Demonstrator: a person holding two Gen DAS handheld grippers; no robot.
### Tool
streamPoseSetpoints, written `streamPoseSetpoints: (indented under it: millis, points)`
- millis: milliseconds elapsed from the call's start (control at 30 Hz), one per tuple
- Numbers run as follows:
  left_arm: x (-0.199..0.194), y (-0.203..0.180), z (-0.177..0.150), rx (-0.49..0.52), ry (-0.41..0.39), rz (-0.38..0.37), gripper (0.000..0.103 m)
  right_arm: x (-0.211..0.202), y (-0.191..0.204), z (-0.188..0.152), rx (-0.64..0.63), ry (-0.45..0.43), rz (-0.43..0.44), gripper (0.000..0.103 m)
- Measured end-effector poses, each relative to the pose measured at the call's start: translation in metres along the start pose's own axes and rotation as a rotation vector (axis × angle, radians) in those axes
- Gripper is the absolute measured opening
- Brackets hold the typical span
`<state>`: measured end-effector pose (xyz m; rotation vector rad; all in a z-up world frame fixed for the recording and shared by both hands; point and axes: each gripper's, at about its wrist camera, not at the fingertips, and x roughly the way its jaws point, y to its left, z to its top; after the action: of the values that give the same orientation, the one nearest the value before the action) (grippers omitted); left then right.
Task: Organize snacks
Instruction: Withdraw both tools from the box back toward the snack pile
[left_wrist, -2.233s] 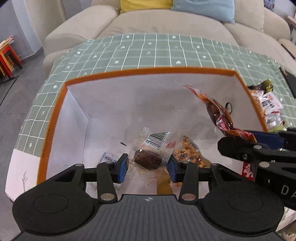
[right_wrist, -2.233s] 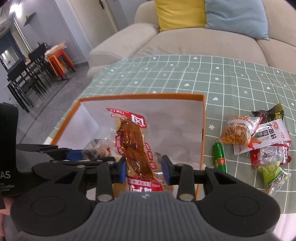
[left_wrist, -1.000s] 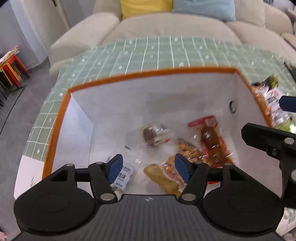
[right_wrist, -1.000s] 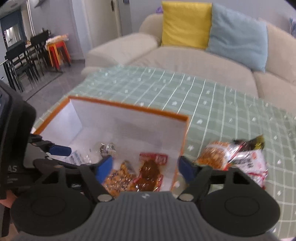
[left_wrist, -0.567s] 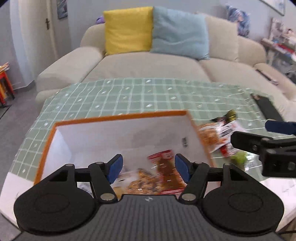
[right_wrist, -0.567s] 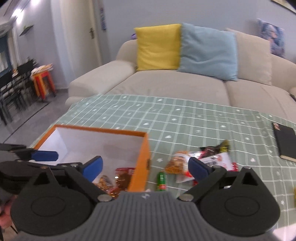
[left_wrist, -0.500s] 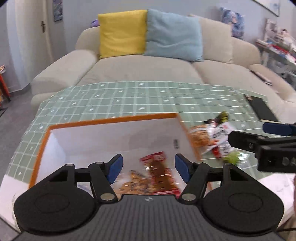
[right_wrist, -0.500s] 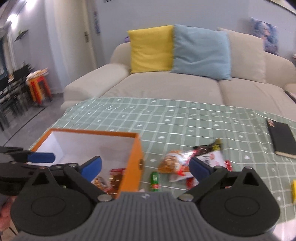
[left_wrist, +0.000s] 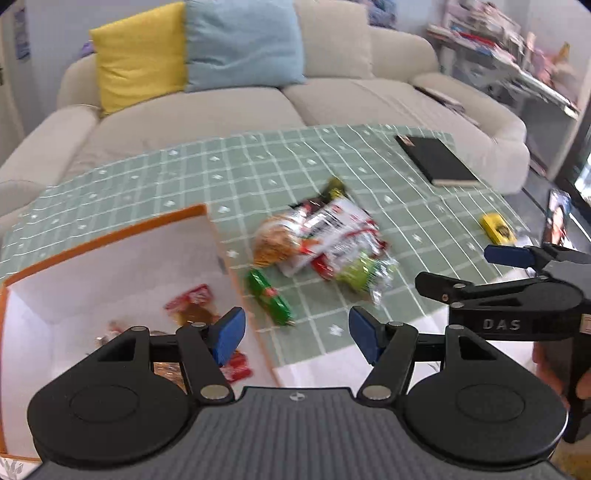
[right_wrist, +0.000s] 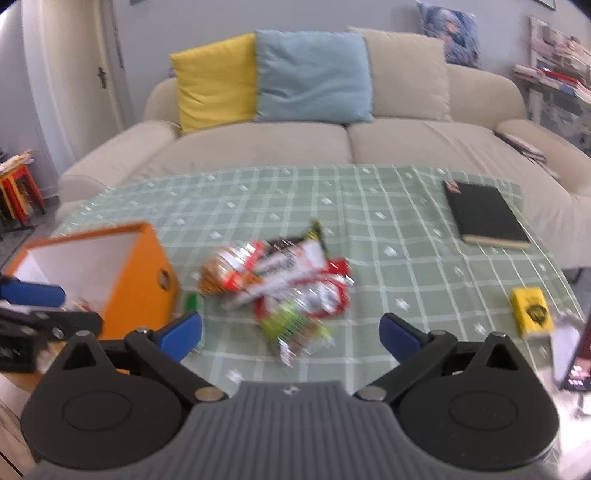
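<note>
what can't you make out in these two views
- Box floor, left wrist view: partly hidden behind the left hand-held gripper.
- Box inside, right wrist view: hidden by its orange wall.
- Snack pile labels: motion-blurred in both views.
- Phone, right wrist view: cut off by the edge.

Low table covered by a green grid-patterned cloth (right_wrist: 388, 206). Resting directly on it: orange box (right_wrist: 136, 280) with white interior, at left; green sausage-shaped packet (left_wrist: 269, 295) just beside the box's right wall; heap of snack packets (right_wrist: 284, 280) near the centre, overlapping one another; black notebook (right_wrist: 484, 218) toward the far right corner; small yellow pack (right_wrist: 532, 312) near the right edge, well apart from the heap.
</note>
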<state>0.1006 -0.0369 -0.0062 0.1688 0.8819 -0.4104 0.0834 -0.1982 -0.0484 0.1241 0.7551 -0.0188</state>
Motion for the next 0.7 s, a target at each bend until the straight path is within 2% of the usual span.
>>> streamPoseSetpoints:
  millis: [300,367,500,600,700]
  points:
    - [0.021,-0.033,-0.001,0.102,0.072,-0.048,0.074,0.011,-0.031,-0.022,0.018,0.037,-0.041,0.099]
    - [0.028,-0.034,0.004,0.101,0.091,-0.041,0.067,0.015,-0.034,-0.023,0.033,0.045,-0.034,0.099]
    - [0.043,-0.032,0.023,0.053,0.127,-0.040,0.059,0.021,-0.034,-0.021,0.039,0.049,0.000,0.099]
    - [0.057,-0.037,0.038,0.037,0.154,0.005,0.058,0.026,-0.030,-0.017,0.001,0.029,0.026,0.099]
    - [0.077,-0.038,0.048,0.004,0.198,0.081,0.058,0.032,-0.023,-0.013,-0.064,-0.003,0.045,0.099]
